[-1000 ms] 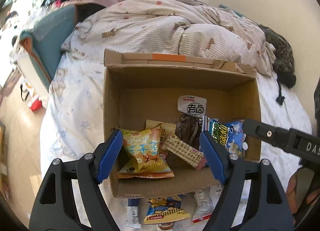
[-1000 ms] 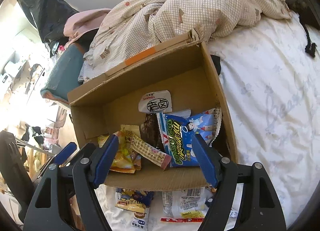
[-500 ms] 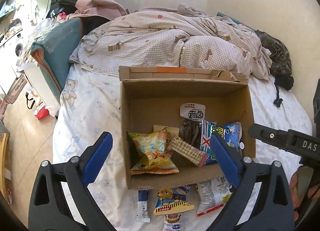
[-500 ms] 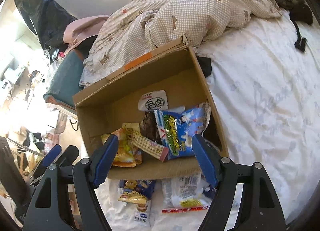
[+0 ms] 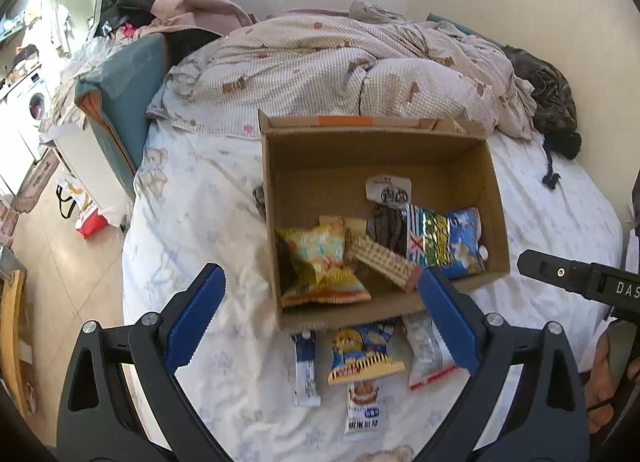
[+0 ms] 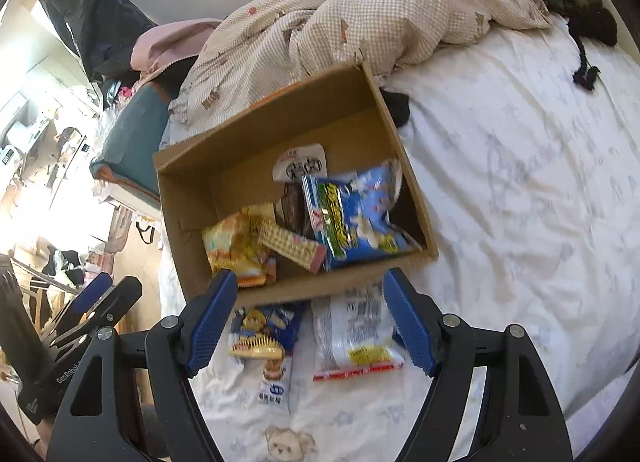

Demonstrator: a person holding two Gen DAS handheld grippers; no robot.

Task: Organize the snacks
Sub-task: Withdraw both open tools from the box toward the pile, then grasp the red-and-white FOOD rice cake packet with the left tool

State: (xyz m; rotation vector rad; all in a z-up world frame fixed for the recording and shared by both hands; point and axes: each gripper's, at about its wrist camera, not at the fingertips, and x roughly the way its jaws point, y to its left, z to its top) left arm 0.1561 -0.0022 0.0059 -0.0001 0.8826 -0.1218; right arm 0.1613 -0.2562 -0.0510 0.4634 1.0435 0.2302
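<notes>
An open cardboard box [image 5: 384, 154] stands on the bed. In it lie a yellow packet [image 5: 320, 262], a wafer bar [image 5: 384, 262], a blue popcorn bag [image 5: 444, 242], a dark brown packet [image 5: 386, 228] and a white-labelled packet [image 5: 388, 190]. In front of the box, on the sheet, lie a blue-and-white stick [image 5: 306, 366], a blue-and-yellow cartoon packet [image 5: 360, 354], a white packet with a red edge [image 5: 426, 350] and a small white packet [image 5: 362, 406]. My left gripper [image 5: 320, 270] hangs wide open above the box's near wall, holding nothing. My right gripper [image 6: 311, 273] is open and empty above the cartoon packet [image 6: 264, 330] and the white packet [image 6: 356, 338].
A crumpled checked quilt [image 5: 340, 58] lies behind the box, with dark clothing [image 5: 548, 102] at the far right. The bed's left edge drops to a tiled floor [image 5: 60, 262]. A teal cushion [image 5: 128, 74] leans at the bed's far left. White sheet [image 6: 520, 182] spreads right of the box.
Both grippers have drawn back and up from the box, so the loose packets in front of it show fully. The left jaws, earlier around the yellow packet, have widened.
</notes>
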